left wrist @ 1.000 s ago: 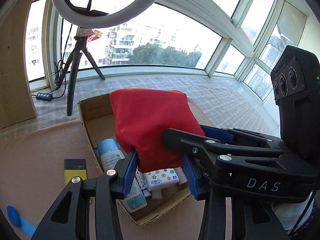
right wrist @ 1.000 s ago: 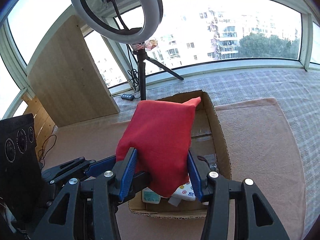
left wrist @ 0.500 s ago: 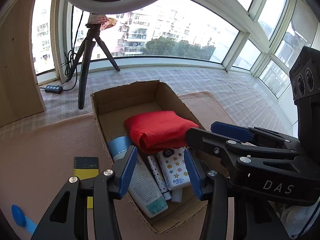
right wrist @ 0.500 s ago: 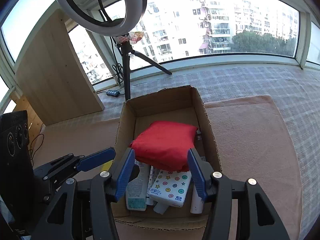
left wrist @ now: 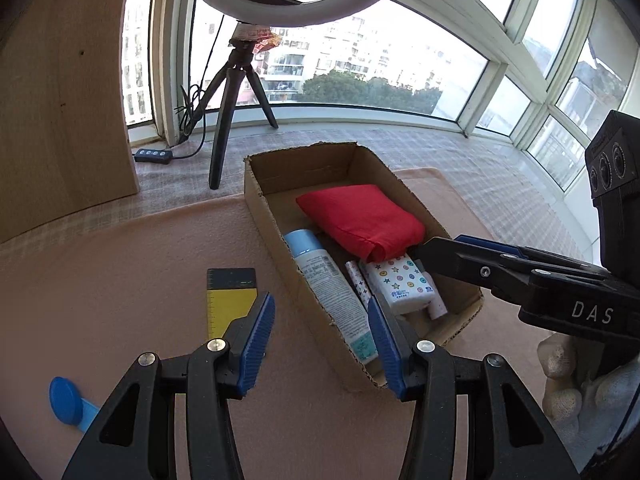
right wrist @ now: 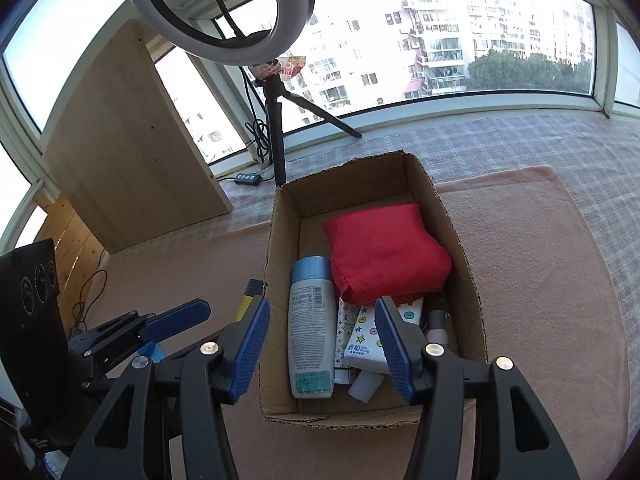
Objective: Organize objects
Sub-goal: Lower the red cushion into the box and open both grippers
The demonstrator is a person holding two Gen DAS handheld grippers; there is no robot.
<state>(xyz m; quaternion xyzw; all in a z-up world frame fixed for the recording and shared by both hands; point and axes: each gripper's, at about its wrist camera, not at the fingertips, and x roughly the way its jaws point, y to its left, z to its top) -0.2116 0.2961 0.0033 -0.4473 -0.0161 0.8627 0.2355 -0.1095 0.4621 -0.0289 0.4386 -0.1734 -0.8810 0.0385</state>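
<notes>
A red cloth pouch (left wrist: 360, 220) (right wrist: 384, 252) lies folded inside the cardboard box (left wrist: 256, 196) (right wrist: 276, 248), resting on a white bottle with a blue cap (left wrist: 328, 280) (right wrist: 310, 320) and a star-patterned tissue pack (left wrist: 400, 284) (right wrist: 362, 344). My left gripper (left wrist: 320, 312) hovers over the box's near left corner, open, with nothing between its blue pads. My right gripper (right wrist: 322, 312) hangs open above the box's near end, also holding nothing. A yellow and black card (left wrist: 230, 296) (right wrist: 250, 296) lies on the mat left of the box.
A blue scoop (left wrist: 66, 400) lies on the pink mat (left wrist: 120, 280) at the near left. A ring light on a tripod (left wrist: 224, 120) and a wooden board (left wrist: 60, 100) stand behind the box by the window. A gloved hand (left wrist: 580, 392) holds the right gripper.
A second ago both grippers held the red pouch up over the box. They let go, and it now lies in the box. Both have drawn back, the left one further.
</notes>
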